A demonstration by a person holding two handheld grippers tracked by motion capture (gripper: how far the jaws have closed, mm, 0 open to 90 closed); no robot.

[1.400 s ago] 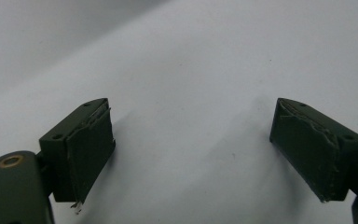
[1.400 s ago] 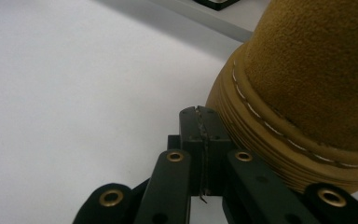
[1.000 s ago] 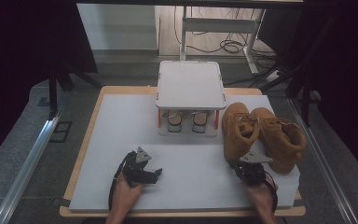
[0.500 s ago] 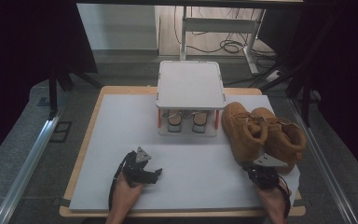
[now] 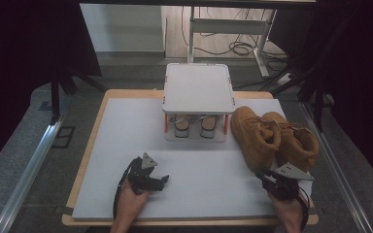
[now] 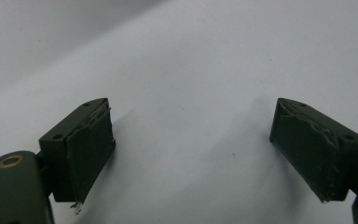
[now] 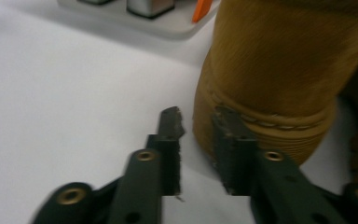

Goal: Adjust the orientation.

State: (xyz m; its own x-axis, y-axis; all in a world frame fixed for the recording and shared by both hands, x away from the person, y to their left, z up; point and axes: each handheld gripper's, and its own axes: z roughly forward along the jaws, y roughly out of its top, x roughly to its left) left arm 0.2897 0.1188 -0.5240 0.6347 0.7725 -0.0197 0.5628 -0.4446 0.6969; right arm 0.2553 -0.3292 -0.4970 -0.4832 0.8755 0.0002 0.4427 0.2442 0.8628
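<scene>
Moved since a second ago: right tongs (image 5: pixel 267 178) have slid off to the right along the near edge of the worktop and now sit just in front of the boots; their jaws have just been opening, with nothing between them. Left tongs (image 5: pixel 161 180) have kept their place.
Worktop (image 5: pixel 126 145): wooden board under a white mat, running from the near edge out to the shoe rack; most of the mat is bare.
Shoe rack (image 5: pixel 199 87): white, flat-topped, on orange posts, standing at the far middle of the mat; a pair of pale shoes (image 5: pixel 193 127) is tucked on its lower shelf.
Boots (image 5: pixel 272 136): two tan lace-up boots side by side on the mat, just right of the rack and close against it, heels toward the person.
Nearer boot in the right gripper view: its tan heel (image 7: pixel 279 79) rises right behind the jaw tips, stitched collar seam showing; whether a jaw touches it I cannot tell.
Right tongs, state (image 7: pixel 198 140): jaws parted by a narrow gap, pads gripping nothing, white mat visible between them.
Left tongs, state (image 6: pixel 191 149): jaws standing wide apart over bare white mat, holding nothing.
Hands: left hand (image 5: pixel 128 204) and right hand (image 5: pixel 289 211) come in from the near edge, each around its tongs.
</scene>
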